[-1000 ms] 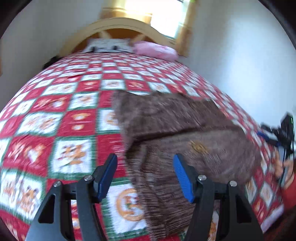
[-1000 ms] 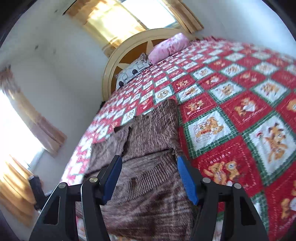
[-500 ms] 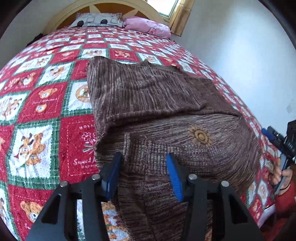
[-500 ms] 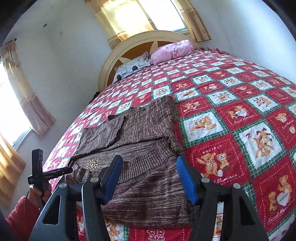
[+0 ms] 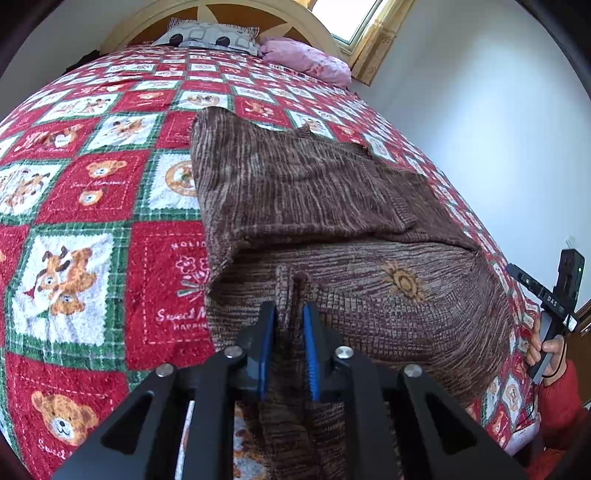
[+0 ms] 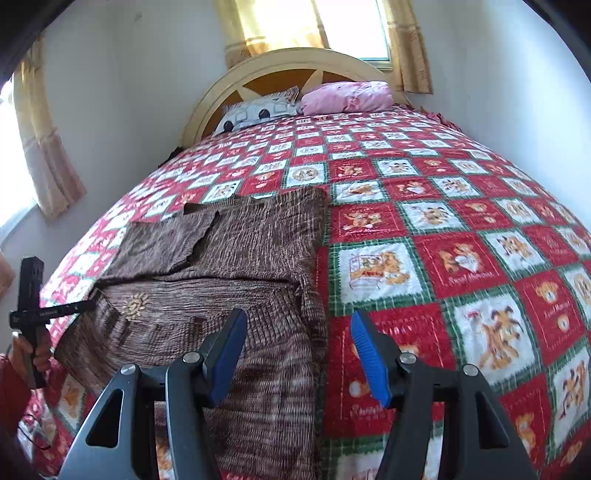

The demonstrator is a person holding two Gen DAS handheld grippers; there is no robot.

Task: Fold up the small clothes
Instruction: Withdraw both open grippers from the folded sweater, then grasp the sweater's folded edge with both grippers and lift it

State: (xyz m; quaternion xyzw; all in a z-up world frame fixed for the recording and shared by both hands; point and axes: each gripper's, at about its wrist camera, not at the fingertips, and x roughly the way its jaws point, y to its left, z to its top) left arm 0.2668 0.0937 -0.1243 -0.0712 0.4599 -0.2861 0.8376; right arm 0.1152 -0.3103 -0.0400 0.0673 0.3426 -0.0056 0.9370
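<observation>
Knitwear is handling softly: we are closing the left gripper (image 5: 289, 320) on a pinched ridge of the limp brown sweater (image 5: 332, 221), while the right gripper (image 6: 298, 341) is hovering wide, empty, over its edge.

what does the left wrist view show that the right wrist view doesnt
Only the left wrist view: the left gripper, fingers closing on a pinched ridge of the brown sweater.

Only the right wrist view: the right gripper, fingers open over the sweater's edge, and a curtained window above the headboard.

Both: the sweater with its sun motif, the teddy-bear quilt, the pink pillow.
</observation>
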